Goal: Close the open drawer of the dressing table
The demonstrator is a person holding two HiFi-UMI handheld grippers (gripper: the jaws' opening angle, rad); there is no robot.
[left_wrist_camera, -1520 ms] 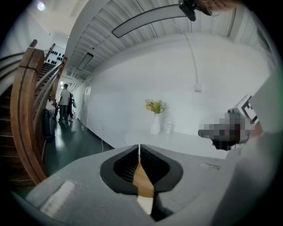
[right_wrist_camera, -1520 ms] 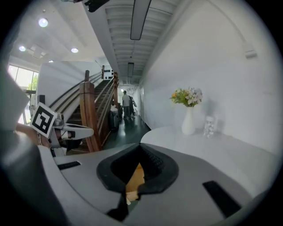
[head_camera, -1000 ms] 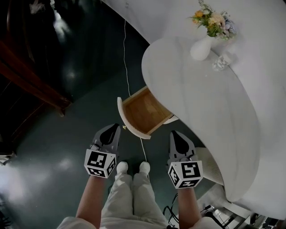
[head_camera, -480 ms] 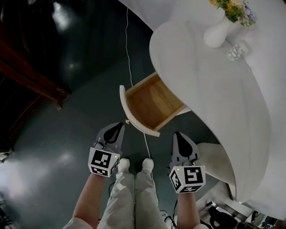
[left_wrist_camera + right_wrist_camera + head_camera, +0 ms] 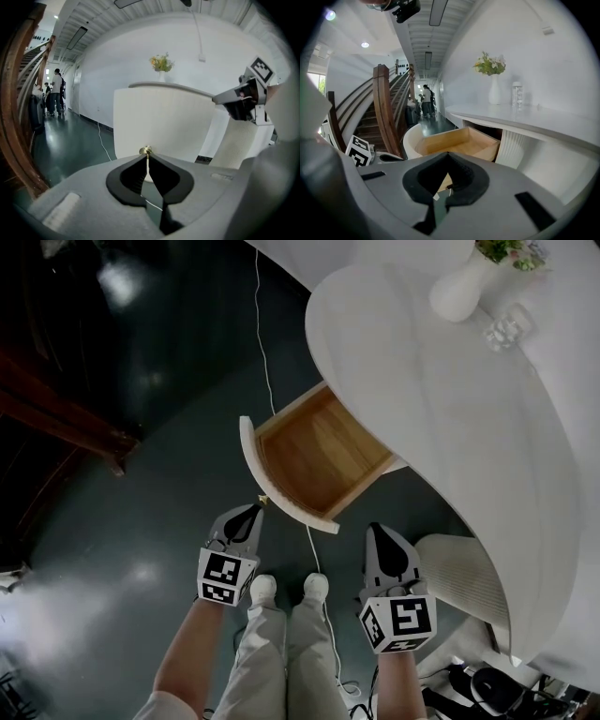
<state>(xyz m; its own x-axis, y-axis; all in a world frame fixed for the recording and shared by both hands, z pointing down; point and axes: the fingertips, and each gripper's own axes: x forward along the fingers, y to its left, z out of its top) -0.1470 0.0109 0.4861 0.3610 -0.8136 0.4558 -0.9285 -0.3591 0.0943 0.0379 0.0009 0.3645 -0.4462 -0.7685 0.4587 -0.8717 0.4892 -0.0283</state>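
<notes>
The dressing table (image 5: 450,427) is white, and its drawer (image 5: 319,451) stands pulled out, showing a bare wooden inside. The drawer's curved white front (image 5: 249,460) carries a small brass knob (image 5: 263,500). My left gripper (image 5: 250,516) is shut, with its tips right at the knob (image 5: 146,150), in front of the white drawer front (image 5: 164,122). Off the drawer's near right corner, my right gripper (image 5: 379,532) is also shut and holds nothing. From the right gripper view, the open drawer (image 5: 454,139) lies just beyond the right gripper (image 5: 449,155).
A white vase of flowers (image 5: 461,292) and a small glass piece (image 5: 506,331) stand on the tabletop. A white cord (image 5: 267,371) runs across the dark green floor. A ribbed white stool (image 5: 464,577) is at my right, a wooden stair rail (image 5: 66,418) at my left. People stand far down the hall (image 5: 57,89).
Both grippers have moved forward toward the drawer. The left gripper's tips have come up to the brass knob. The drawer has stayed open.
</notes>
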